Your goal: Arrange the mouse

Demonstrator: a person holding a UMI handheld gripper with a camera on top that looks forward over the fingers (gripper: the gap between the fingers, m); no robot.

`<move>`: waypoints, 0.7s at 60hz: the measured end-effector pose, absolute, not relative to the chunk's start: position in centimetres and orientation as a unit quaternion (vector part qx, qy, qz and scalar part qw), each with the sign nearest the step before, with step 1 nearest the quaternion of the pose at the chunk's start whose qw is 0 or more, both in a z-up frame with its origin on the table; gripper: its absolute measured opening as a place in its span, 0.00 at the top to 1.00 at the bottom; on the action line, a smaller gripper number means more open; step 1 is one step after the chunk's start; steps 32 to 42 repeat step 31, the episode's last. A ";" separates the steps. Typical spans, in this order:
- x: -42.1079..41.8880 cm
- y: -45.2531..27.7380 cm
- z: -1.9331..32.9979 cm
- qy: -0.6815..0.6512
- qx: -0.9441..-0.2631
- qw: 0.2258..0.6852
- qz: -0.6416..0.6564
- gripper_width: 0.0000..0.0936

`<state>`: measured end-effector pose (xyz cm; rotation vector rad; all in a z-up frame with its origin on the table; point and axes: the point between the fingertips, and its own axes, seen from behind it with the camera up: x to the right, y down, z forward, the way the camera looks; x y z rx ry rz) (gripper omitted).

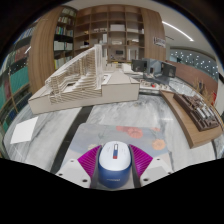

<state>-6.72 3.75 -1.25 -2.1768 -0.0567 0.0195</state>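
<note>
Mouse (112,165): blue and white, sits lengthwise between the two fingers, nose pointing forward, raised above the table, so it looks carried rather than resting.
Gripper (113,168): narrowed onto the mouse; both pink pads (87,161) press its sides, a firm clasp with no gap visible.
Why held so: gripping the flanks keeps it level and aligned for setting down.
Table (90,125): pale marbled top with faint red marks ahead, a likely placing spot.
Architectural model (85,78): stands beyond, well apart.
</note>
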 end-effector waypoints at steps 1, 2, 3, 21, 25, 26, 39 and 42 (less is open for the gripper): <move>-6.6 3.7 -1.3 -0.024 -0.887 0.461 0.006 0.46; -6.6 3.7 -1.3 -0.025 -0.889 0.458 0.006 0.44; -6.4 3.6 -1.3 -0.026 -0.889 0.456 0.007 0.43; -4.5 -4.6 4.6 0.012 -0.887 0.459 0.052 0.11; -3.7 -7.6 5.7 0.020 -0.882 0.466 0.070 0.11; -3.5 -8.3 5.8 0.024 -0.880 0.468 0.075 0.10; -2.3 -10.8 6.1 0.042 -0.874 0.476 0.094 0.11; -2.3 -10.8 6.1 0.042 -0.874 0.476 0.094 0.11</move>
